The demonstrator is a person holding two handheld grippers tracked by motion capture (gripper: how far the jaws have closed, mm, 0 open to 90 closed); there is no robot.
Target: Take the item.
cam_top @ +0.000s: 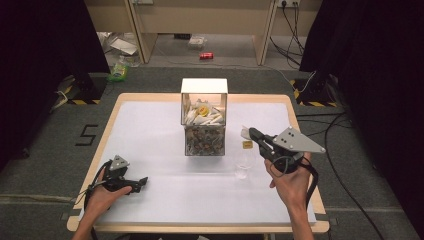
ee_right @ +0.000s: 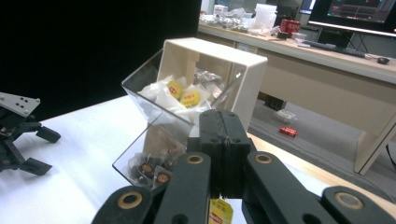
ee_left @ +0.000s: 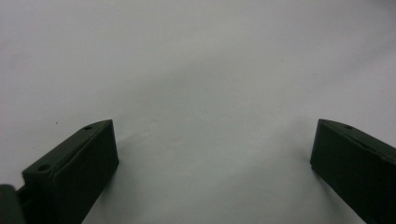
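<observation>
- Teabag (ee_right: 220, 212) — pinched in the right hand-held gripper (cam_top: 253, 133), its jaws closed on the bag, hanging just above the clear cup (cam_top: 243, 165).
- Left hand-held gripper (cam_top: 142, 182) — jaws wide, empty, well apart on the desk (cam_top: 160, 200).

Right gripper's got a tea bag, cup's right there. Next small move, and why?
Probably ease the right gripper toward the person until the tea bag's tag, hanging under its shut jaws, is over the clear cup, which stands a little nearer the person. The left gripper rests open on the table.
</observation>
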